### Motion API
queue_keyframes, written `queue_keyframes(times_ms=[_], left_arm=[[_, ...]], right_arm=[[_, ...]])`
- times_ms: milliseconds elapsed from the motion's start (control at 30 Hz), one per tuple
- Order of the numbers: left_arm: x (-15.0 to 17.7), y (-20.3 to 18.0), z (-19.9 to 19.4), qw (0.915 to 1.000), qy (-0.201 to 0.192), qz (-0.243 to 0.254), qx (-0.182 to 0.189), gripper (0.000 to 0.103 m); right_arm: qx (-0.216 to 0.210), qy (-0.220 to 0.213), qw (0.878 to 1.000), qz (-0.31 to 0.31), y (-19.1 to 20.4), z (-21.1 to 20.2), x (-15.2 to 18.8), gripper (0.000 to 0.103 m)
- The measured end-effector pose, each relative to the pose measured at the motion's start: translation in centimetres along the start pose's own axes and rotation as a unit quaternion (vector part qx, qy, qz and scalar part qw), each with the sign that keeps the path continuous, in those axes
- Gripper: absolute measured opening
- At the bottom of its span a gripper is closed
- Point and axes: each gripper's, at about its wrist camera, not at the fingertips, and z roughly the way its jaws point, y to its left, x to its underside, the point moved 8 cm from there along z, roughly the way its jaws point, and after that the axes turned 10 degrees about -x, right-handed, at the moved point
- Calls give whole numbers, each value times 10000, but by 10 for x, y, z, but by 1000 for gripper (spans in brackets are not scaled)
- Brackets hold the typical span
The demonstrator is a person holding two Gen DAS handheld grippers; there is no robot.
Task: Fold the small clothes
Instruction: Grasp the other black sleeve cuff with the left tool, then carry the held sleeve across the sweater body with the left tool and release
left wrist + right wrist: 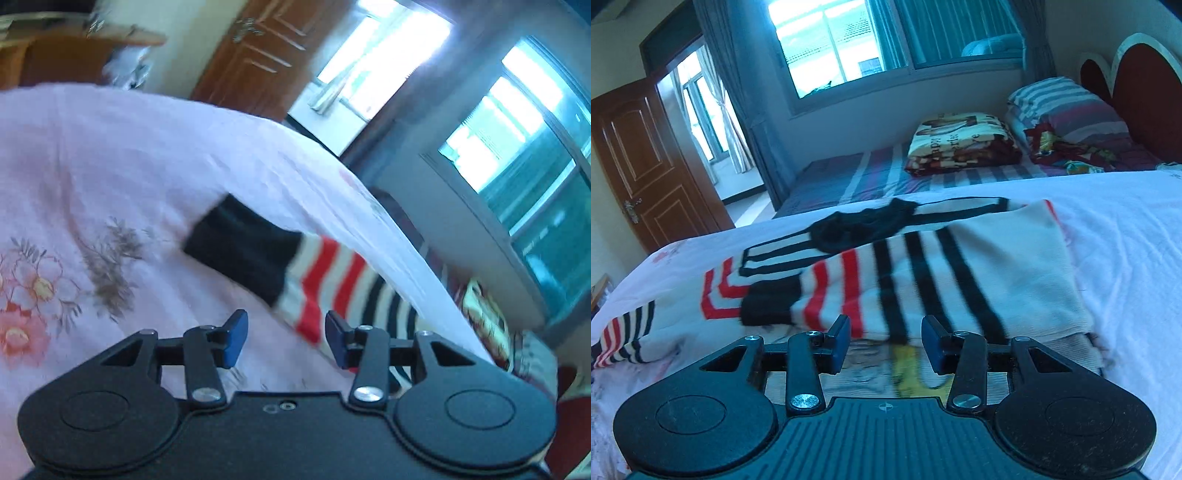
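Striped sweater (912,266) lies on pink sheet (110,155), one sleeve (258,254) already laid across body, rest unfolded. My left gripper (282,339) spread, empty. My right gripper (886,341) spread, empty, near hem. Most folding left.

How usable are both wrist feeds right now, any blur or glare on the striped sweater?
Left wrist view: heavy motion smear, tilted horizon, blown-out windows; the cream knitted sweater with red and black stripes is only roughly readable. Right wrist view: level, bright window, cool blue cast; sweater slightly smeared near the fingers, background sharp.
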Motion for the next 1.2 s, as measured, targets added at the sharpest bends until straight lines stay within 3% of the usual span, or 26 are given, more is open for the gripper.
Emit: queue_keyframes(times_ms=[167, 367, 400, 433, 500, 567, 667, 800, 933, 1067, 1200], left_arm=[[-18, 15, 28, 9961, 277, -750, 379, 35], [-28, 13, 46, 9922, 342, -992, 669, 35], [-27, 11, 49, 9925, 327, -952, 695, 23], [-30, 12, 50, 9935, 286, -920, 613, 4], [-42, 14, 40, 9876, -2, -1190, 1021, 5], [-50, 6, 39, 9917, -113, -932, 875, 5], [-35, -4, 67, 9975, 362, -538, 287, 5], [-35, -21, 55, 9979, 71, -422, 494, 5], [-27, -63, 36, 9971, -221, 157, 705, 5], [3, -126, 8, 9900, -325, 869, 1060, 5], [49, -192, -7, 9772, -306, 1641, 1314, 5]], right_arm=[[2, 54, 10000, 82, 31, 23, 0, 43], [207, 217, 9991, 304, 40, 48, 11, 43], [227, 238, 9990, 313, 42, 50, 13, 43], [244, 260, 9988, 323, 43, 50, 16, 43], [262, 261, 9988, 325, 44, 47, 20, 43], [329, 249, 9986, 330, 42, 45, 23, 43], [415, 221, 9978, 458, 32, 40, 23, 43], [507, 40, 9975, 498, 17, 26, 19, 43], [579, -76, 9964, 620, -3, 18, 17, 43], [518, -150, 9961, 692, -20, 10, 14, 43], [402, -199, 9964, 723, -33, 3, 9, 43]])
